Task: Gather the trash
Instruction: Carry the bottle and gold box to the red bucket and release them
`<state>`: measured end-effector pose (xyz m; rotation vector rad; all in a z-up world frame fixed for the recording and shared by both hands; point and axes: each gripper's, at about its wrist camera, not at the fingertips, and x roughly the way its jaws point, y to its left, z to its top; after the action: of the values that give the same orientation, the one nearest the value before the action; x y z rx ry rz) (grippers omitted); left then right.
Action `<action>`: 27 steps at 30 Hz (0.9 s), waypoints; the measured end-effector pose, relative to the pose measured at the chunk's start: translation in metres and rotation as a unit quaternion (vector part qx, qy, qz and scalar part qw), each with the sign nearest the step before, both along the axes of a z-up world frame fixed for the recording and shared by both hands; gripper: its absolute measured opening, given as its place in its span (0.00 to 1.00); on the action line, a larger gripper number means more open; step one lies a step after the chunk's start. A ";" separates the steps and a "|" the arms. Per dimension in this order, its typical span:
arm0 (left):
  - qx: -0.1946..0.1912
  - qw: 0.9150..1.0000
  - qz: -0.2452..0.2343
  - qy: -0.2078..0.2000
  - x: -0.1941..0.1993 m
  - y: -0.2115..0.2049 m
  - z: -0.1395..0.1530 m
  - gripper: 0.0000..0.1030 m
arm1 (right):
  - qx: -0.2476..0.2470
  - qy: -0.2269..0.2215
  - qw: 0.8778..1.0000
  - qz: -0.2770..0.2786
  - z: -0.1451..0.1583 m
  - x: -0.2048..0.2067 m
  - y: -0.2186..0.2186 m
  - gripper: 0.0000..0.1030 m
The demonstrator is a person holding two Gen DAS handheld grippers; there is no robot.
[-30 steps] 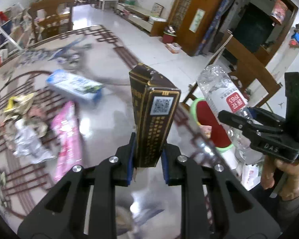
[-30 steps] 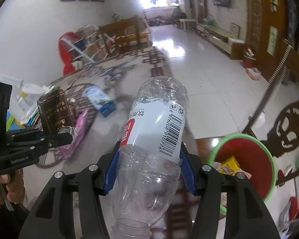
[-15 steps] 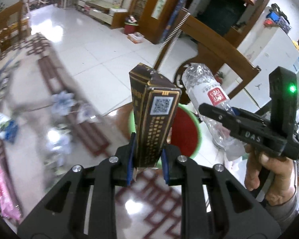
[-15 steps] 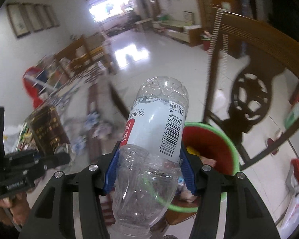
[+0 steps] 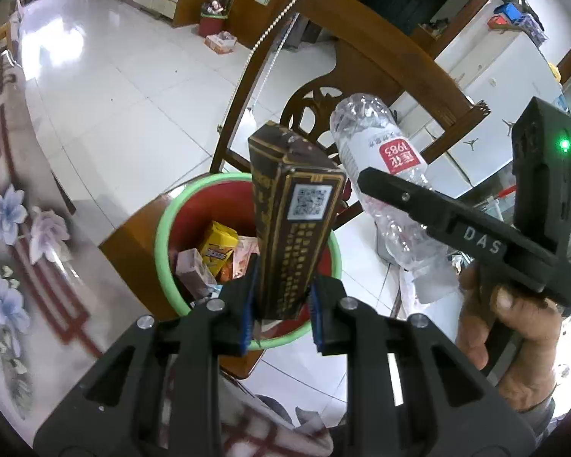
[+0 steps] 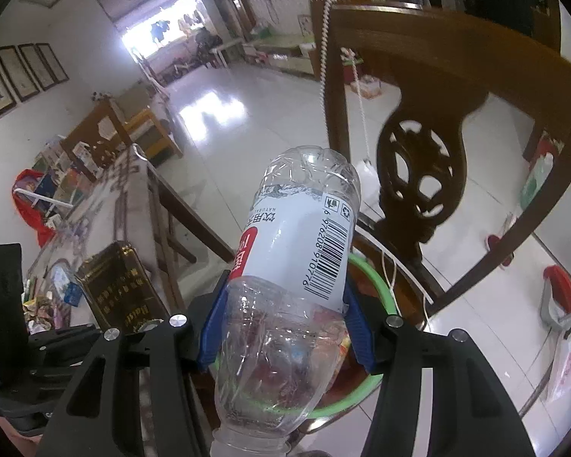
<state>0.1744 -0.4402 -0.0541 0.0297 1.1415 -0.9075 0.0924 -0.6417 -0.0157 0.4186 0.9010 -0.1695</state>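
Trash partly binned: wrappers already in red bin (image 5: 167, 228) w/ green rim, left gripper (image 5: 281, 301) clamped on brown box (image 5: 293, 228) above it, right gripper (image 6: 285, 327) clamped on plastic bottle (image 6: 304, 236) alongside, both drops pending.

The bottle (image 6: 304, 251) is clear, crinkly plastic with a smooth white paper-like label. The dark box (image 5: 293, 228) looks like shiny cardboard with gold print. The bin (image 5: 163, 236) is smooth plastic, red inside with a green rim. The chair (image 6: 418, 175) is dark, polished wood. The floor (image 5: 106, 87) is glossy white tile. The tongs (image 5: 281, 308) look like matt black plastic with blue pads, maybe rubber.
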 end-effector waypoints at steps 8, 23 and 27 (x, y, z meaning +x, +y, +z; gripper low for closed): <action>0.010 1.000 -0.001 0.017 0.006 -0.015 -0.012 0.22 | -0.001 0.024 1.000 -0.004 -0.013 0.002 -0.003 0.51; 0.009 0.998 0.056 0.001 0.011 0.018 -0.002 0.72 | -0.002 0.017 1.000 0.007 -0.011 0.013 0.007 0.61; 0.006 0.996 0.089 -0.017 0.012 0.041 0.009 0.87 | -0.006 0.006 1.000 0.011 -0.005 0.013 0.014 0.74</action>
<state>0.1862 -0.3997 -0.0447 -0.0454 1.1004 -0.7395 0.1049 -0.6279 -0.0205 0.3970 0.9155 -0.1568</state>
